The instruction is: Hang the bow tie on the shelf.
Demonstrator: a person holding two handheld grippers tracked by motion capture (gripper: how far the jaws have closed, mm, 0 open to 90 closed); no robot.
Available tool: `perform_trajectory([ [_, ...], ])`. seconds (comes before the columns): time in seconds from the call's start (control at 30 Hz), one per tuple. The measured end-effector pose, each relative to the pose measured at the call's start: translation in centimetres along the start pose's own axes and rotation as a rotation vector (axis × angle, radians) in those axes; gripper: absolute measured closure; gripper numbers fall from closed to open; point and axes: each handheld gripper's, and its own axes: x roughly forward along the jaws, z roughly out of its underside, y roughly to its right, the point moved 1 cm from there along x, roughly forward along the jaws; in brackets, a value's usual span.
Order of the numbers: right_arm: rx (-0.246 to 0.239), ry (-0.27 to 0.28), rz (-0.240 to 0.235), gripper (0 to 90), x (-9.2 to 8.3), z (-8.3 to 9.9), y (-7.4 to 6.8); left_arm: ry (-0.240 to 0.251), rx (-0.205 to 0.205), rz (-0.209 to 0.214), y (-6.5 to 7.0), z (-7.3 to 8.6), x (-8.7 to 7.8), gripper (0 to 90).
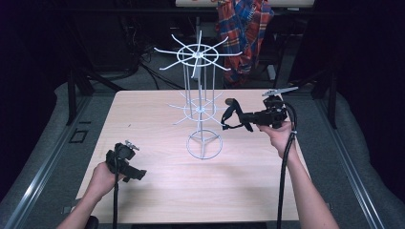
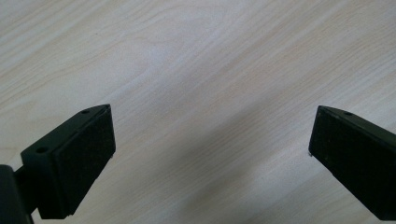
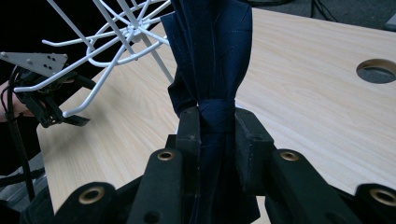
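Navy cloth (image 3: 210, 56), one pleated strip of dark woven fabric, is pinched in your right gripper (image 1: 235, 116), whose jaws are closed tight on its bunched middle. In the right gripper view the folds fan upward above the jaws and hang down below them. In the high view the cloth dangles as a dark loop at the gripper's tip, just at 3 o'clock of the rack's lower tier.

You have one white wire rack (image 1: 199, 102) standing at the centre of the table (image 1: 143, 119): thin rods, a ring base with three spokes, and two spoked wheels of upturned hook arms, the upper wider than the lower.

The table is pale wood-grain laminate, with one round hole (image 3: 377, 70) in its top, seen in the right gripper view.

Your right hand (image 1: 279, 136) holds its gripper level, pointing toward 9 o'clock at the rack, forearm coming in from 5 o'clock.

Your left gripper (image 1: 129, 164) sits low over the table at 7 o'clock of the rack, in your left hand (image 1: 102, 179). Its two black, flat-padded jaws are spread wide with bare wood between them, holding nothing.

One plaid garment (image 1: 246, 28) hangs beyond the table at 12 o'clock.
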Motion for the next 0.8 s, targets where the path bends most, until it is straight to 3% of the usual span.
perform_trajectory([
  [0.17, 0.024, -0.015, -0.025, 73.2, 0.4, 0.3, 0.3, 0.000, 0.001, 0.000, 0.0, 0.0, 0.0, 0.5],
  [0.5, 0.027, -0.070, -0.080, 73.2, 0.6, 0.6, 0.3, 0.000, 0.006, 0.002, 0.0, 0.0, -0.1, 0.5],
  [0.8, 0.039, -0.014, -0.060, 73.0, -0.1, 0.4, 0.7, -0.004, 0.006, 0.006, 0.1, 0.0, -0.1, 0.7],
])
